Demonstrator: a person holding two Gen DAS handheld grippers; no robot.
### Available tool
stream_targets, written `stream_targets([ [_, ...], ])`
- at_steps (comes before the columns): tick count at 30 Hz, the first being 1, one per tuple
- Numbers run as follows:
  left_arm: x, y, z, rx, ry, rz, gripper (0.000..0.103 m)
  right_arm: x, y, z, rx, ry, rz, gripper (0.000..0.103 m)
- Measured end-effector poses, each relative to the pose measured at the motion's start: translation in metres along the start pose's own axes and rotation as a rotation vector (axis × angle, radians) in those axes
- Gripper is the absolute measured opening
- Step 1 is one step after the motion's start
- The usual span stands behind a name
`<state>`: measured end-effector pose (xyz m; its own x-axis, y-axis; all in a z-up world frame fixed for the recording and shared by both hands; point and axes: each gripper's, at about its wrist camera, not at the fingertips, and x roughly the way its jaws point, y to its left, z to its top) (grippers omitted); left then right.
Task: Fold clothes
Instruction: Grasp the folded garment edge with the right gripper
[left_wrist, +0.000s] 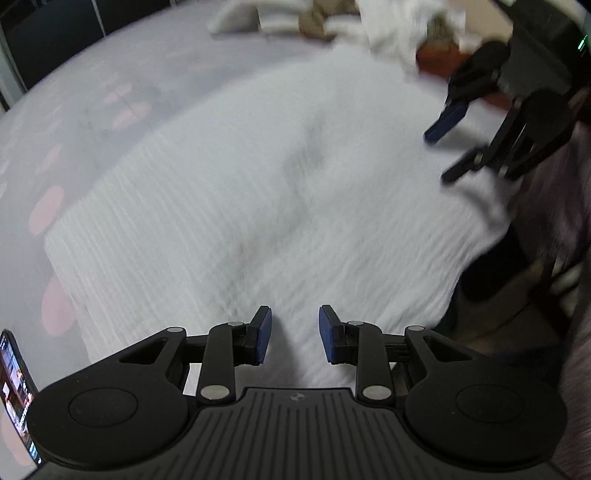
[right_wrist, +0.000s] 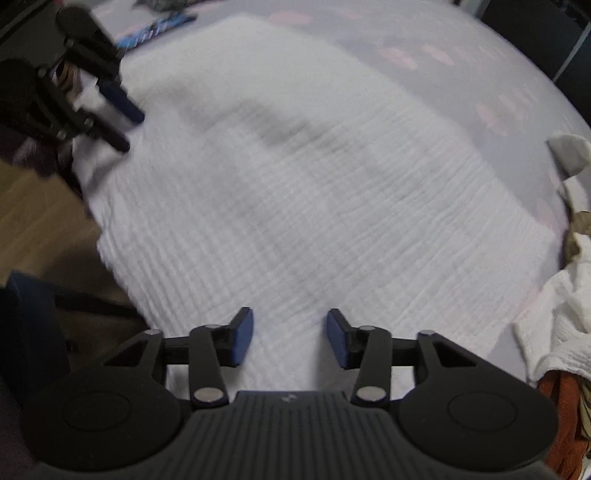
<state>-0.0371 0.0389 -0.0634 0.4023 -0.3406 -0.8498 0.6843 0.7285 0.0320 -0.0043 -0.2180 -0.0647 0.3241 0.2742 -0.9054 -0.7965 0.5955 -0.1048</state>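
A white, ribbed-weave cloth (left_wrist: 258, 192) lies spread flat on a pale lilac bedsheet with pink blotches (left_wrist: 74, 110), one edge hanging over the near side of the bed. The left gripper (left_wrist: 294, 338) hovers over the cloth's near edge, blue pads apart, nothing pinched. The right gripper (right_wrist: 290, 338) is likewise spread and empty above the cloth. A heap of crumpled white laundry (right_wrist: 561, 302) sits beside the cloth.
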Motion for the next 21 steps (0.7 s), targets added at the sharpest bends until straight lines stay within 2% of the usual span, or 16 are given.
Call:
stream_targets([
  [1,-0.006,0.003,0.001,-0.021,-0.038,0.017,0.026,-0.006,-0.005,0.001,0.025,-0.022,-0.008,0.059],
  [4,-0.015,0.017,0.004,-0.1,-0.098,0.084,0.026,-0.016,-0.03,0.0,0.186,-0.07,-0.039,0.059],
  [8,-0.014,0.031,0.006,-0.201,-0.1,0.099,0.026,-0.02,-0.075,-0.013,0.477,-0.084,-0.097,0.059],
  [12,0.002,0.029,0.022,-0.235,-0.066,0.104,0.026,-0.018,-0.11,-0.031,0.701,-0.034,-0.17,0.061],
  [15,0.014,0.03,0.038,-0.263,-0.043,0.104,0.026,-0.016,-0.122,-0.044,0.812,-0.005,-0.206,0.063],
  [18,0.02,0.027,0.051,-0.272,-0.043,0.092,0.026,-0.01,-0.13,-0.052,0.923,0.003,-0.186,0.068],
  [21,0.027,0.024,0.066,-0.263,-0.051,0.083,0.026,-0.006,-0.134,-0.052,0.962,-0.005,-0.186,0.068],
])
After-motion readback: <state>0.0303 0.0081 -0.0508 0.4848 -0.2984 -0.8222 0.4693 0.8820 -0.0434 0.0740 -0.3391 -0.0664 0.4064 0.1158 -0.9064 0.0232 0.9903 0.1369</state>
